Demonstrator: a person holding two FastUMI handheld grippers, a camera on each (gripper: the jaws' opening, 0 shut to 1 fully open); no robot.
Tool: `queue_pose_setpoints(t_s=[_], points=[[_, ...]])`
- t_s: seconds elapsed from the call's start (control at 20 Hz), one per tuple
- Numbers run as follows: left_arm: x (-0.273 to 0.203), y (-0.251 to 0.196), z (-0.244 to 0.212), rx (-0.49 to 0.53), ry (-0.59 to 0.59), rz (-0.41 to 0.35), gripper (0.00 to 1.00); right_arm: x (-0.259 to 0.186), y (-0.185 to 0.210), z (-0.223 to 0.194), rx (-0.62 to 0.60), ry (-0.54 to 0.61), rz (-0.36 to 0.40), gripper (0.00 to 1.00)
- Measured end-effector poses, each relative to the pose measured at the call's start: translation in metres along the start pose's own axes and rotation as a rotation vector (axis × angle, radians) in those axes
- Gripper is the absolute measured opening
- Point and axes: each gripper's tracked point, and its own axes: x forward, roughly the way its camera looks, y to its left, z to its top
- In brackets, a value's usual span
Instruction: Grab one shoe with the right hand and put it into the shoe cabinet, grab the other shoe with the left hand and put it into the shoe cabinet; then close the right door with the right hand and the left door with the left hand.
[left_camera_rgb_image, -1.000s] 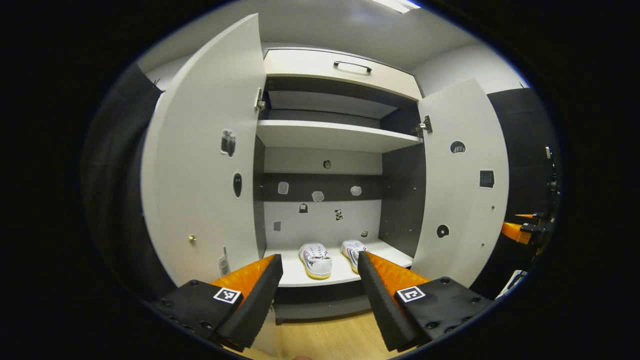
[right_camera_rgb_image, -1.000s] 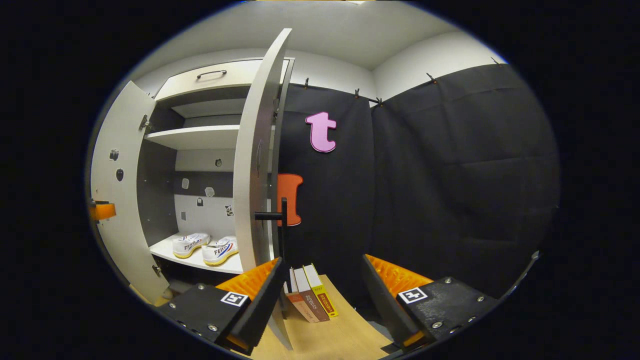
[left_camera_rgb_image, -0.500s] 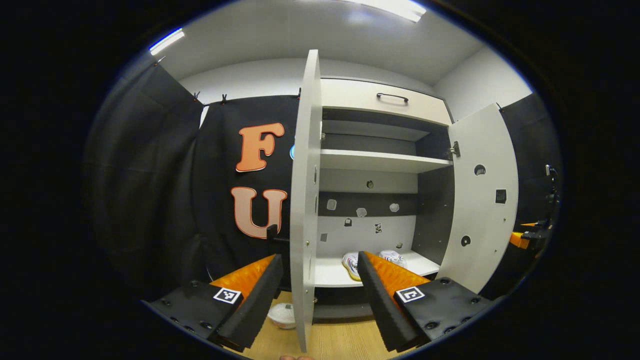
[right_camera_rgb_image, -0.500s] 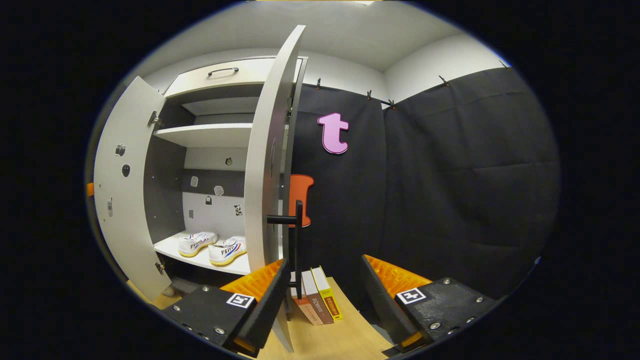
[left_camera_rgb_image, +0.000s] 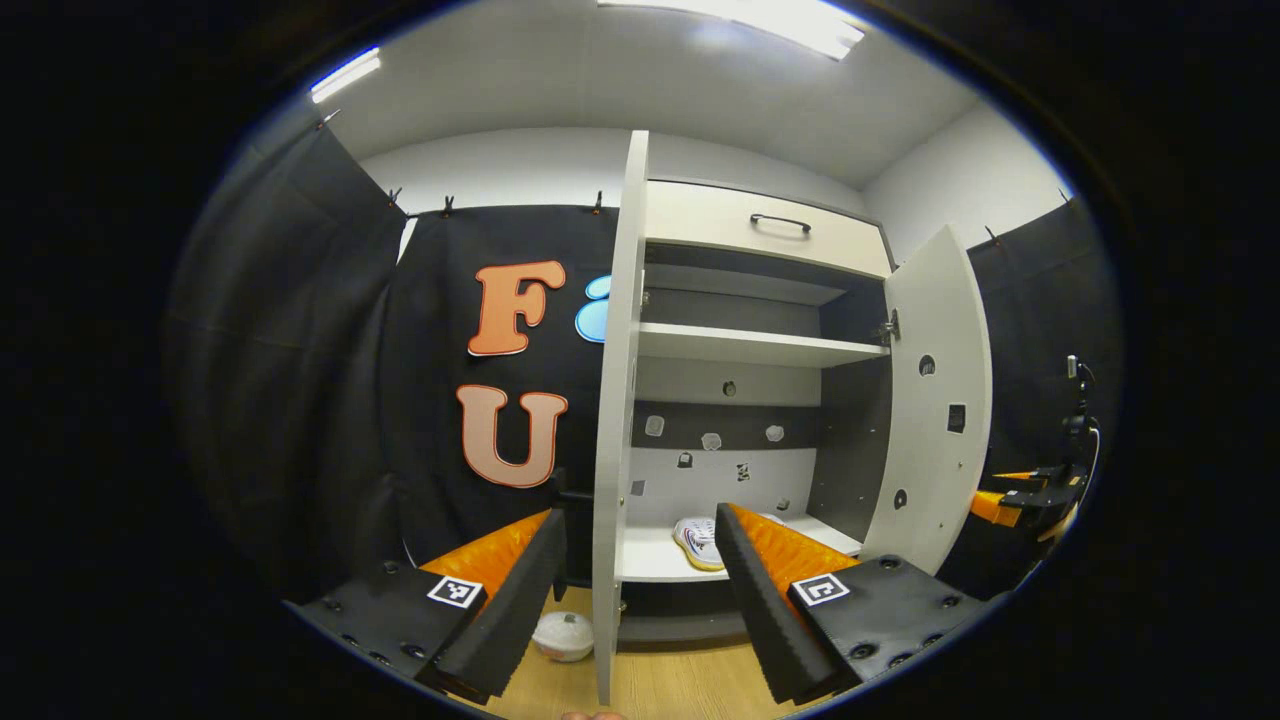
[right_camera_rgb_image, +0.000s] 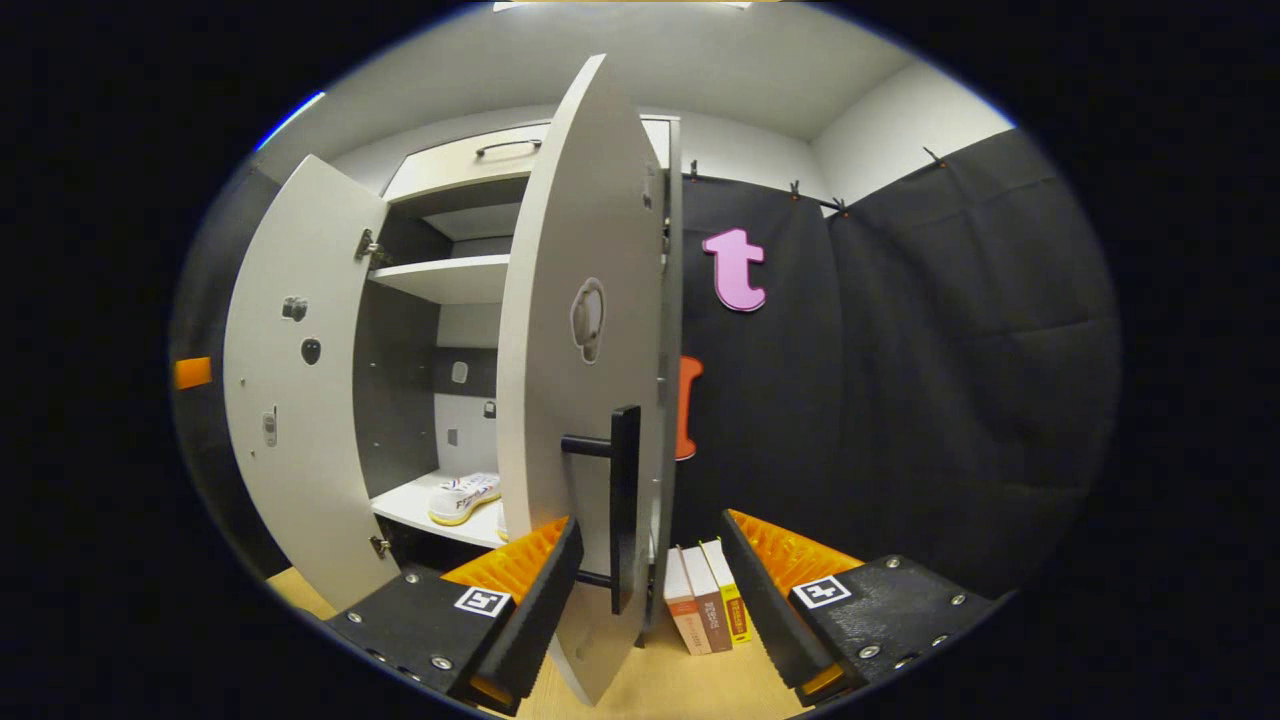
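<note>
- Left gripper view: the left gripper is spread wide with nothing between its fingers. The left door stands edge-on in the gap between them, its lower edge just ahead of the tips. It is not clear that either finger touches it.
- In the same view, the shoe cabinet lies open beyond. One white shoe sits on the bottom shelf, partly hidden behind the right-hand finger. The right door is swung out, and the other gripper shows past it at the far right. A white bowl rests on the wooden floor by the door's foot.
- Right gripper view: the right gripper is also spread and empty. The right door is partly swung, its black handle standing in the gap nearer the left-hand finger. No contact is clear.
- In the same view, a shoe sits on the bottom shelf to the left of the door. Books stand on the floor between the fingers.
</note>
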Motion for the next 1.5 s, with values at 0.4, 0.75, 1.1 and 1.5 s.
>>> queue_pose_setpoints(t_s=[0.4, 0.75, 1.1, 1.5], points=[[-0.020, 0.034, 0.001, -0.002, 0.006, 0.063, 0.97, 0.060, 0.092, -0.013, -0.031, 0.008, 0.176, 0.96], [-0.039, 0.069, 0.005, 0.032, -0.008, 0.145, 0.96, 0.101, 0.109, -0.012, -0.018, 0.000, 0.111, 0.91], [-0.034, 0.089, -0.009, -0.001, 0.027, 0.172, 0.96, 0.112, 0.117, -0.017, 0.074, 0.025, 0.117, 0.90], [-0.019, 0.097, -0.027, -0.041, 0.066, 0.144, 0.94, 0.126, 0.124, -0.020, 0.082, 0.045, 0.064, 0.90]])
